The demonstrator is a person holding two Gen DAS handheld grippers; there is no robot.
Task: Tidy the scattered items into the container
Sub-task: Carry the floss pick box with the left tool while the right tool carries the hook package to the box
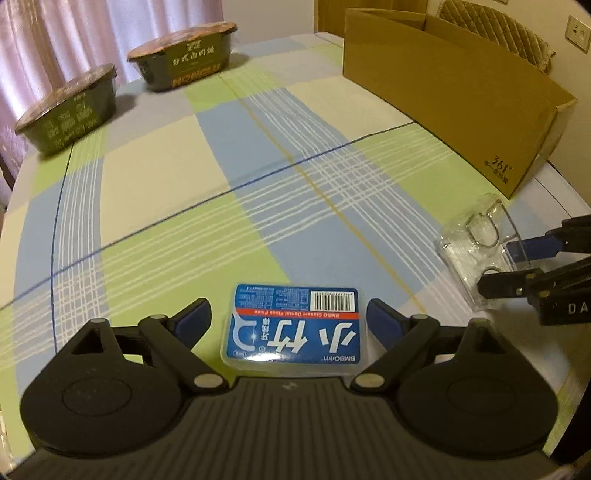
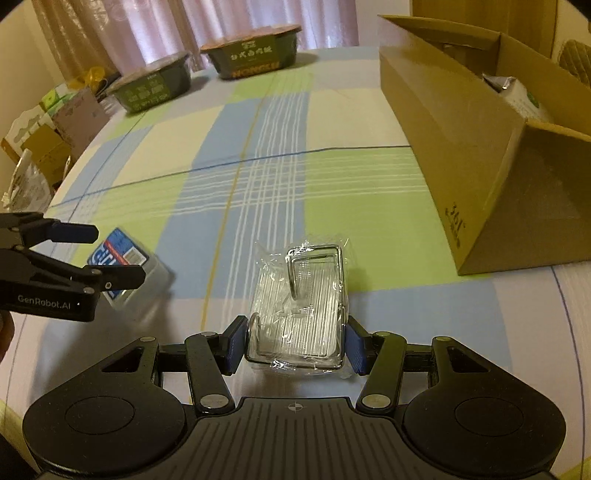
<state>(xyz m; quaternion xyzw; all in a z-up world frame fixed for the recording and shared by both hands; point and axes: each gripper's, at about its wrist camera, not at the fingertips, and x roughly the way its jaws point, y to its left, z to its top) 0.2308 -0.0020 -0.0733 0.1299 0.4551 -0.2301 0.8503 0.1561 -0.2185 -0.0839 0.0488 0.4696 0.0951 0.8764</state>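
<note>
A blue dental floss pick box [image 1: 291, 325] lies flat on the checked tablecloth. My left gripper [image 1: 290, 319] is open around it, with a small gap at the left pad and the right pad close to the box's edge. A metal wire rack in clear plastic wrap [image 2: 299, 295] rests on the cloth, and my right gripper [image 2: 295, 341] is shut on its near end, both blue pads touching its sides. The open cardboard box [image 2: 461, 147] stands at the right, beyond both items. In the right wrist view, the left gripper [image 2: 118, 254] straddles the floss box [image 2: 122, 254].
Two dark green instant noodle bowls [image 1: 66, 110] [image 1: 184, 55] sit at the far left of the table. A packet [image 2: 517, 92] lies inside the cardboard box. Cartons and bags [image 2: 44, 140] crowd the floor beyond the table's left edge. A chair back [image 1: 498, 29] shows behind the box.
</note>
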